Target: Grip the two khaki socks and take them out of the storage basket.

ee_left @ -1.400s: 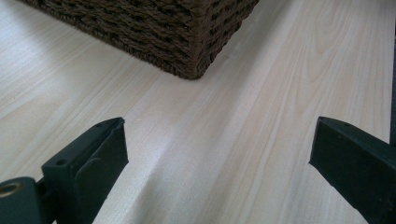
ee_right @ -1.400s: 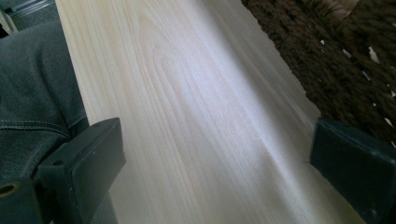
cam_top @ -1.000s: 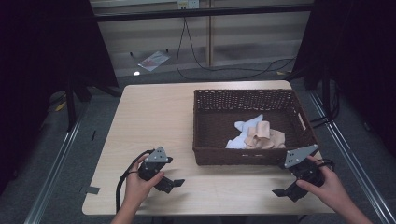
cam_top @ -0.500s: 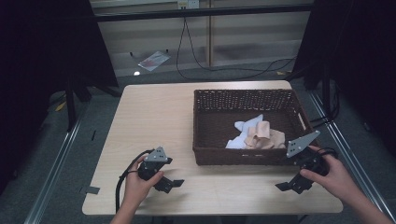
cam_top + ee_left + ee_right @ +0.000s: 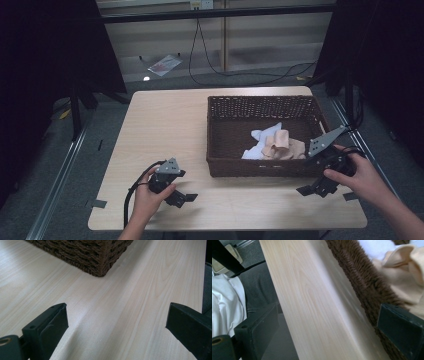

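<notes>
Near wall of the dark brown woven wicker basket (image 5: 260,167) hides the lower edges of the crumpled peach and pale blue cloths (image 5: 278,145). In the right gripper view, motion blur softens the basket weave, and the picture's edge crops the cloths at top right.

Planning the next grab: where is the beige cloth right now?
In the high view, the beige cloth lies inside the wicker basket, front right, beside a white cloth, near the right gripper.

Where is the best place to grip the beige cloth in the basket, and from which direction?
Probably the raised fold on top of the beige cloth, approached from above: the basket walls block any sideways approach. The right gripper, jaws open, is nearest.
</notes>
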Demonstrator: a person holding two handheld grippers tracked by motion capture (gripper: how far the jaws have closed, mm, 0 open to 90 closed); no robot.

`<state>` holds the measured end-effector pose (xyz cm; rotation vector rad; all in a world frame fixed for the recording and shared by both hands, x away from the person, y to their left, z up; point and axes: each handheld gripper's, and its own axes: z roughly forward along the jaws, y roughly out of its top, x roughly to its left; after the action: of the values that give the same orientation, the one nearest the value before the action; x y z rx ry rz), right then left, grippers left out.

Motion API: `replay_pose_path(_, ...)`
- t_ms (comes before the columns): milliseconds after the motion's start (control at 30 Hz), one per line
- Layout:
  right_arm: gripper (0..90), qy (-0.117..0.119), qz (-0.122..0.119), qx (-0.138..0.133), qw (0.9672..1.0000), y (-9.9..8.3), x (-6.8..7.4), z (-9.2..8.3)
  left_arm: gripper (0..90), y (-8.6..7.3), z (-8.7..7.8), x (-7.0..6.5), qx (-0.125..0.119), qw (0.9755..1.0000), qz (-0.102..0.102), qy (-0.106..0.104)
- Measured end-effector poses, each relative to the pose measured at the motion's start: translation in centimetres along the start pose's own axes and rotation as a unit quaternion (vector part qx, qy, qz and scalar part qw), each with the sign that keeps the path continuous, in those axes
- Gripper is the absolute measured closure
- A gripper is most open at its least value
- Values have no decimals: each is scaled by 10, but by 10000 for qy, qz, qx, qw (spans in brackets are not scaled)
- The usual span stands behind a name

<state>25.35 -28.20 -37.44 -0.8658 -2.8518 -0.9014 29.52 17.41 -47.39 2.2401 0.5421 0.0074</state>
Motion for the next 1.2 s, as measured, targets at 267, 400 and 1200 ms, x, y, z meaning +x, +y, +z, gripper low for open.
replay_pose_path(267,35,-82,126,-83,9999,17,-6,-9,37,0,-2,0,51,10000,67,9)
replay_pose_path(400,33,-163,209,-101,9996,24,-10,-10,37,0,-2,-1,29,10000,70,22)
replay_pose_path(1200,34,-1103,1439,-14,9834,55,-88,26,37,2,-2,-10,52,9998,201,-70)
